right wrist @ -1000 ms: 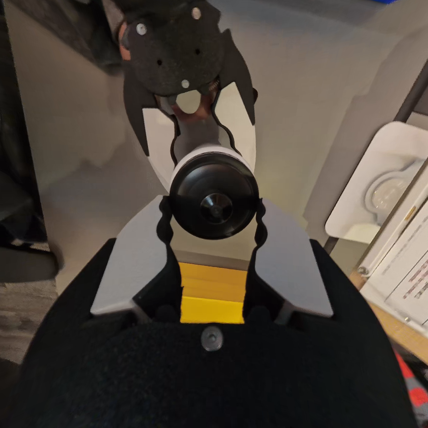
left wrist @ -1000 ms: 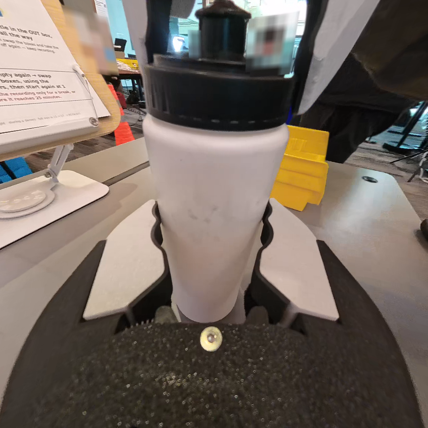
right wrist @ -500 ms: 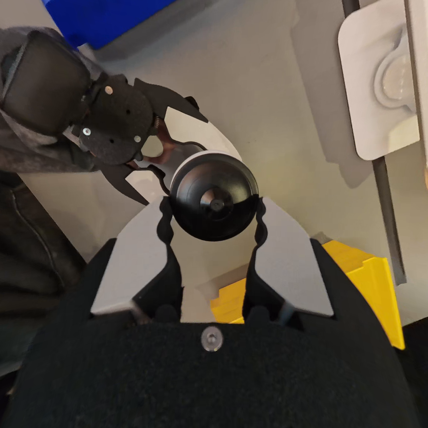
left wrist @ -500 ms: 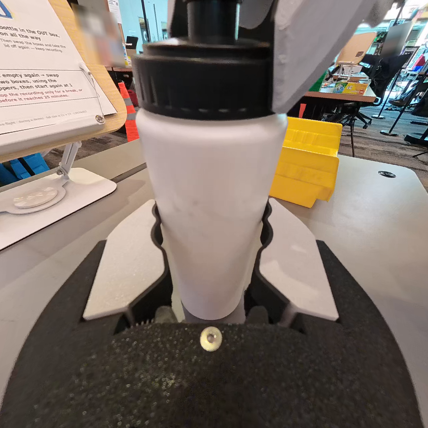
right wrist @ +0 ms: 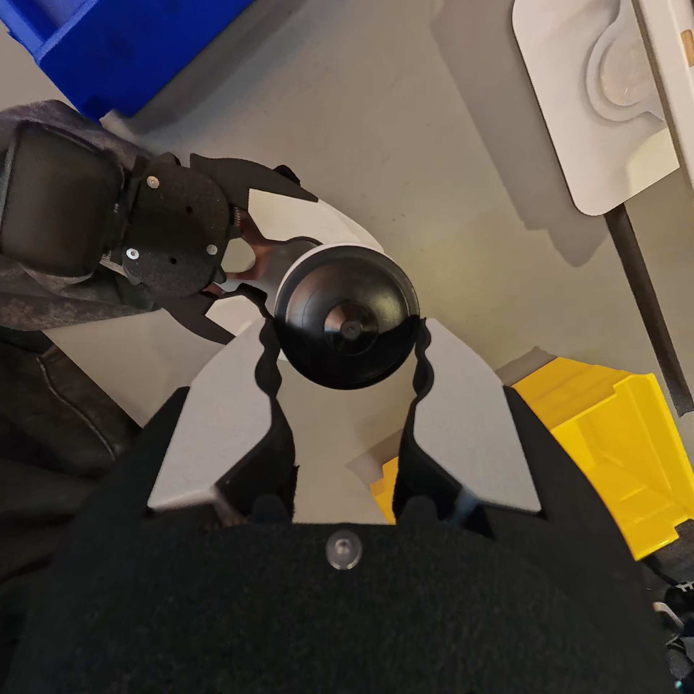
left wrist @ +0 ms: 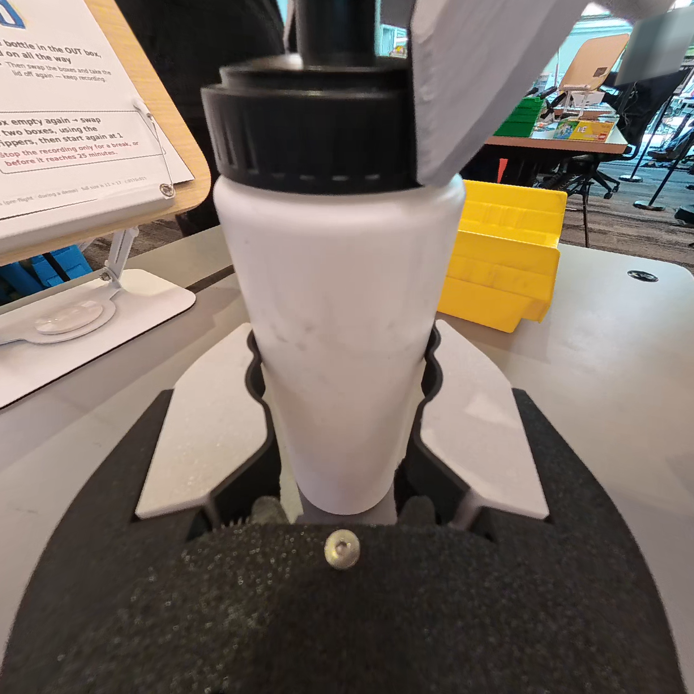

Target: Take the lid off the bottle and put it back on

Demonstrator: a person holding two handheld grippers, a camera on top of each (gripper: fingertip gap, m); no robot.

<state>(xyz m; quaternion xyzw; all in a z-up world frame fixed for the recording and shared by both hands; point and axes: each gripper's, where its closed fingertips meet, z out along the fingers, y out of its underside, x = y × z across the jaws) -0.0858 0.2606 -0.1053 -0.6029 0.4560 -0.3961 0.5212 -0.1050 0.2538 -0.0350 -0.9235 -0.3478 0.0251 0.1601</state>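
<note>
Gripping smooth white bottle [left wrist: 338, 319], left gripper [left wrist: 341, 360]; ribbed black lid [left wrist: 308, 139] on

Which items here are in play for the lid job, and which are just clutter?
In play:
- white plastic bottle, clamped by the left gripper
- black screw lid, right gripper closed on its rim

Lying about:
- yellow plastic bin
- blue plastic bin
- white stand with instruction sheet
- grey table
</note>
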